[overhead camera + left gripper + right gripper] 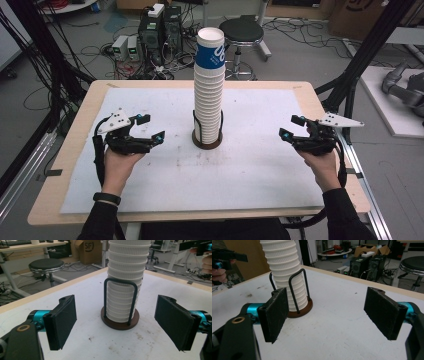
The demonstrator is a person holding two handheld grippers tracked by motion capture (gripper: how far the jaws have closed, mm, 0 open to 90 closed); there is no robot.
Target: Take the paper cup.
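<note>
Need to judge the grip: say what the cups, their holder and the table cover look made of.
Cups: likely paper, matte white, ribbed walls; top one printed blue. Holder: brown disc, perhaps wood, with black wire hoops, likely metal. Cover: matte white sheet, stained; material unclear.

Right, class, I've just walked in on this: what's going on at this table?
A person sits at a table covered by a white mat, holding a two-jaw gripper in each hand. The left gripper and right gripper are both open and hold nothing, one on each side of a tall stack of paper cups. The stack stands upright in a wire holder on a round brown base in the middle of the mat; the top cup is blue and white. Neither gripper touches the stack.
</note>
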